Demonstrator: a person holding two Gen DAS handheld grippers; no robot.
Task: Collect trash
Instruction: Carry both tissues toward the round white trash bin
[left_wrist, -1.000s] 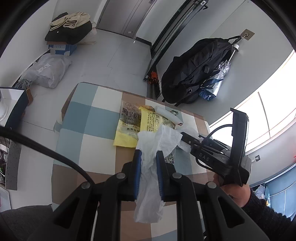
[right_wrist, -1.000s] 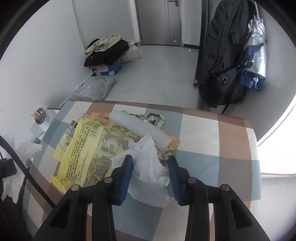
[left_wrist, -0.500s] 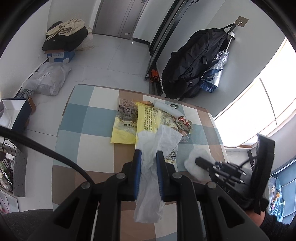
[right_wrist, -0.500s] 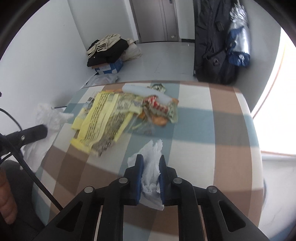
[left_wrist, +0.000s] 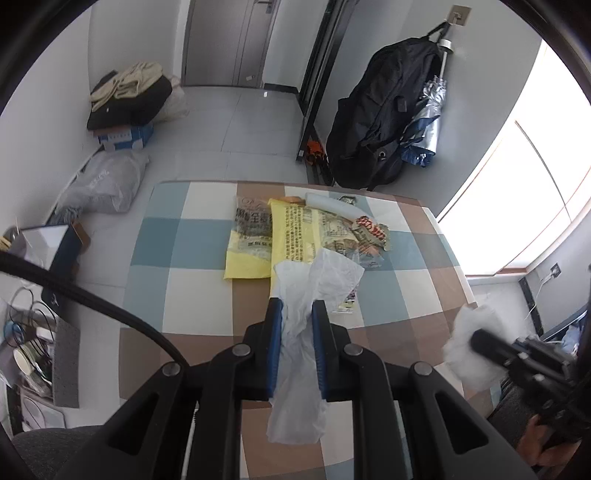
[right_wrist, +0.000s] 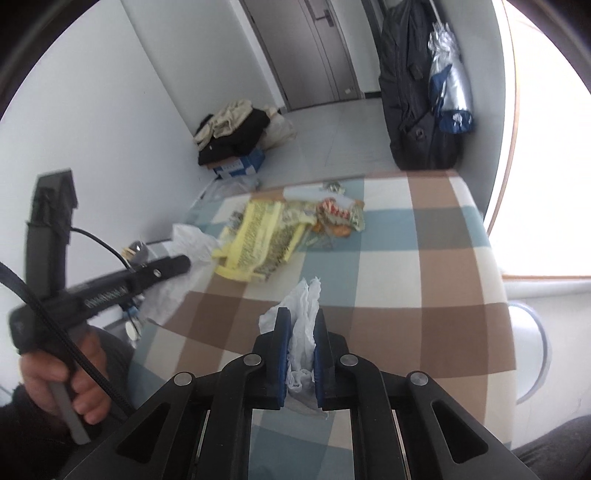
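Above the checked table (left_wrist: 177, 295), both grippers' jaws clamp crumpled, seemingly translucent white plastic: left gripper (left_wrist: 297, 332), right gripper (right_wrist: 300, 338).

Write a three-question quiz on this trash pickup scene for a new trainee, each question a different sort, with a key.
1. True or false: the left gripper is shut on a white plastic bag.
2. The right gripper holds: A) the yellow wrapper B) a crumpled tissue C) nothing.
3. Fill in: the yellow wrapper lies on the ____ tablecloth.

Key: 1 true. 2 B, the crumpled tissue. 3 checked.
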